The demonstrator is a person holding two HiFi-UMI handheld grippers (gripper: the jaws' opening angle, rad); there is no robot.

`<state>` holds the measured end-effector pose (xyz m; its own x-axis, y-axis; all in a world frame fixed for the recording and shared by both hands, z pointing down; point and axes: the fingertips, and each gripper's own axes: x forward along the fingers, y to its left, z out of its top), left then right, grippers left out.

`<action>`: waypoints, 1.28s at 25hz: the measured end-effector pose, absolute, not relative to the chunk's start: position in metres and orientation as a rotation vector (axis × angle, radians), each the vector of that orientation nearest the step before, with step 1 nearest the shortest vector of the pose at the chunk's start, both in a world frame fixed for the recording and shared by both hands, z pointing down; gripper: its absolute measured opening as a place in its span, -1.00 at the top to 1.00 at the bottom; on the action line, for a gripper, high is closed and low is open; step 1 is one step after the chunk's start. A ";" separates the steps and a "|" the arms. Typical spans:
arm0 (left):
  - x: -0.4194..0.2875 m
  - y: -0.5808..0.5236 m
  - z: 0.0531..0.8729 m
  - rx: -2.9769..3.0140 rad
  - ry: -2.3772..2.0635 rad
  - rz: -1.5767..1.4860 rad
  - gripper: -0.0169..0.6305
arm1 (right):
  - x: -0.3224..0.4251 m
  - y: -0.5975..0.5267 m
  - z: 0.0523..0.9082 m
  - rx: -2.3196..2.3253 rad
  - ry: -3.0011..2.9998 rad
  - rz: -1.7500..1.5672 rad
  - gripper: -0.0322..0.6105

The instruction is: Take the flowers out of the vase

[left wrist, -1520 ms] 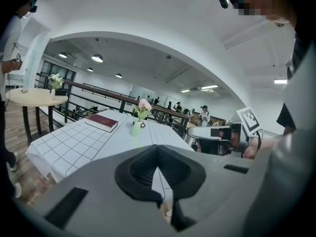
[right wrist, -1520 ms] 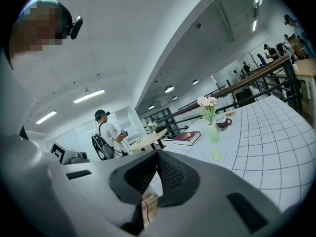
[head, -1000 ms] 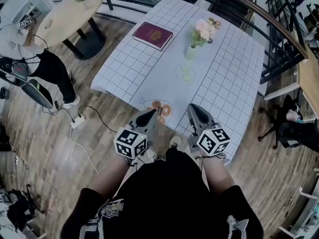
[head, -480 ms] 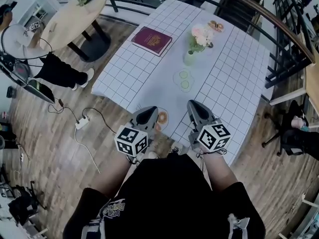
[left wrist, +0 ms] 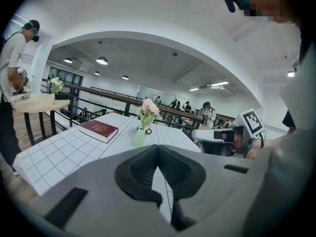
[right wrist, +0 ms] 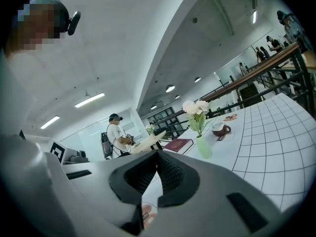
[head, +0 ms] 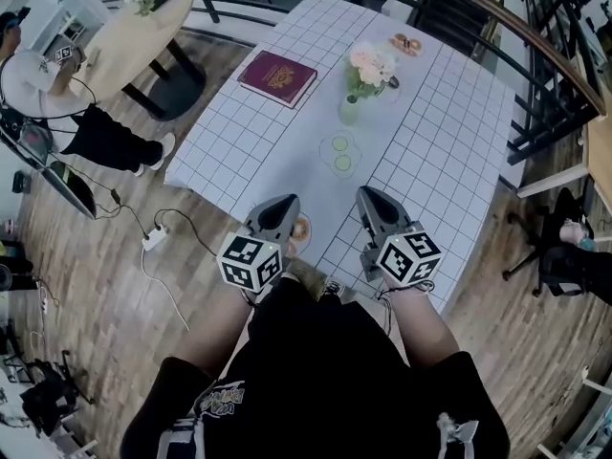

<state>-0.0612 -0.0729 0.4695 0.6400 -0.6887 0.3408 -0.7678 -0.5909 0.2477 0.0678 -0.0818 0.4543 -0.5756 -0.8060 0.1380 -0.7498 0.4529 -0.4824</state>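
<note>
Where flowers [head: 371,63] top the vase [head: 349,112], they're pink.

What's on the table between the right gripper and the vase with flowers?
A small dish with two green rounds lies between the right gripper and the vase; the head view shows it.
</note>
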 end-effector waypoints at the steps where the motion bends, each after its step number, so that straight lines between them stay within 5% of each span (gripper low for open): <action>1: -0.058 -0.075 0.470 2.497 -1.148 0.297 0.92 | 0.070 -0.084 0.456 -1.395 2.576 -0.772 0.84; 32: -0.020 -0.247 0.498 2.711 -0.736 0.450 0.92 | 0.063 -0.193 0.507 -1.812 2.312 -0.831 0.84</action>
